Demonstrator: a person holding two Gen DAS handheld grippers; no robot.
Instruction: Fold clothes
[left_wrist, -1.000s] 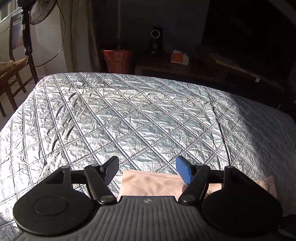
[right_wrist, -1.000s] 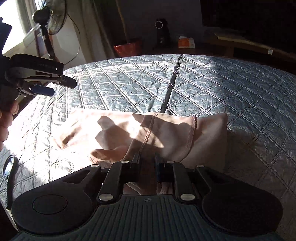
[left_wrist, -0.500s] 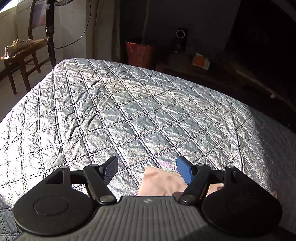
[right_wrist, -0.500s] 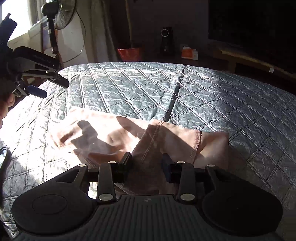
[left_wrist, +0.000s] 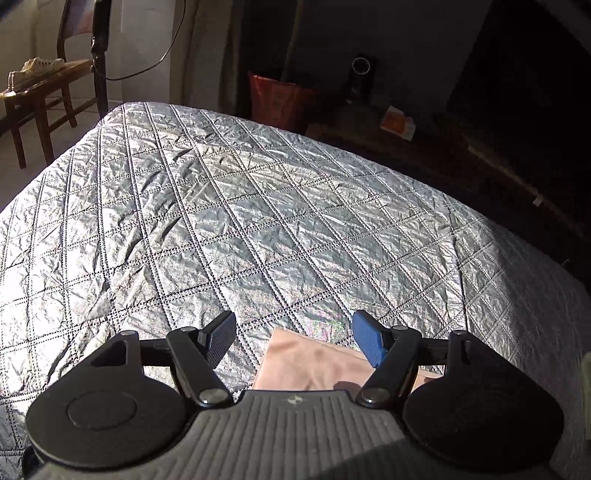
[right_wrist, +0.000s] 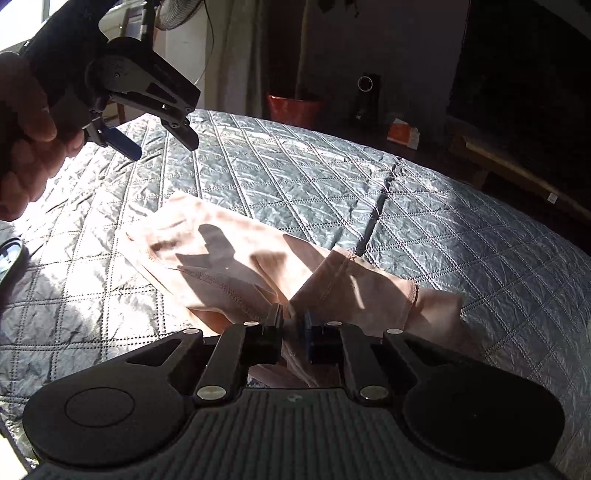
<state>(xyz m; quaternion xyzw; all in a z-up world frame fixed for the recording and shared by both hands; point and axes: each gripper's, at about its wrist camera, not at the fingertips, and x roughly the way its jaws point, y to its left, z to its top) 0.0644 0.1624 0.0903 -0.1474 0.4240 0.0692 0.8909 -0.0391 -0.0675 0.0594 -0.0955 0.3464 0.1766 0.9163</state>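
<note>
Right gripper (right_wrist: 293, 325) jaws have just been closing and are now pinching a raised fold of the pink garment (right_wrist: 229, 266), fabric bunched between the pads and pulled up off the quilted bedspread (right_wrist: 332, 206). Garment is looking like thin peach-pink knit with stitched hems showing, partly folded: left part lying flat in sunlight with gripper shadows across it, right part peaking into a ridge with a seam running down toward the jaws, a hemmed edge and a last flap trailing off to the right. It is sitting at the near edge of the bed, directly ahead of and under the right gripper. Left gripper (left_wrist: 293, 338) is hovering with jaws spread wide, nothing between the pads; a flat corner of the garment (left_wrist: 306, 365) is lying just below and between its fingers, not touched. In the right wrist view the left gripper (right_wrist: 159, 136) is hanging above the bedspread, upper left, held by a hand (right_wrist: 26, 136), well clear of the cloth.
</note>
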